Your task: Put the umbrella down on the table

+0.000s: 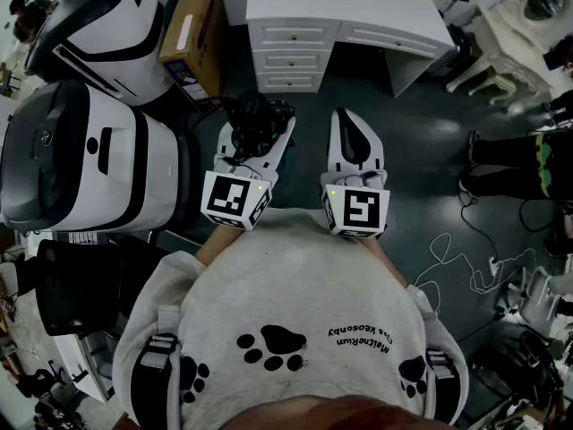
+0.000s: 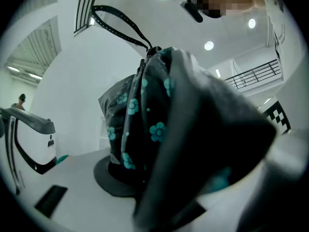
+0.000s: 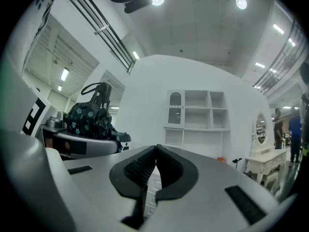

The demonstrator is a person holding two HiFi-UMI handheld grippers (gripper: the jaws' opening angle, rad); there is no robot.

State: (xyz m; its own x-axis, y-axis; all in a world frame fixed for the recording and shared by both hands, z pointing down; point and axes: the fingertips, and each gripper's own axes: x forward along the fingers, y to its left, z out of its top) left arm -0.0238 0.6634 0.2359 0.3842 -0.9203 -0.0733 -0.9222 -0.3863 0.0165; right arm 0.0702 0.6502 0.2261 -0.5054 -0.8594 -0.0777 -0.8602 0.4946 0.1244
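The umbrella [image 1: 260,120] is folded, black with teal flowers, and has a black wrist loop [image 2: 116,25] at its upper end. My left gripper [image 1: 257,146] is shut on the umbrella [image 2: 140,115], holding it upright in the air; in the left gripper view it fills the space between the jaws. In the right gripper view the umbrella [image 3: 91,116] shows at the left, standing up out of the left gripper [image 3: 87,144]. My right gripper [image 1: 354,141] is level beside the left one, and its jaws [image 3: 155,151] are shut with nothing in them. A white table with drawers [image 1: 304,21] stands ahead.
Two large white machines [image 1: 81,150] stand at the left, with a cardboard box [image 1: 192,34] behind them. A person's legs [image 1: 510,164] are at the right. Cables [image 1: 457,267] lie on the dark floor. A white dressing table [image 1: 524,25] is at the far right.
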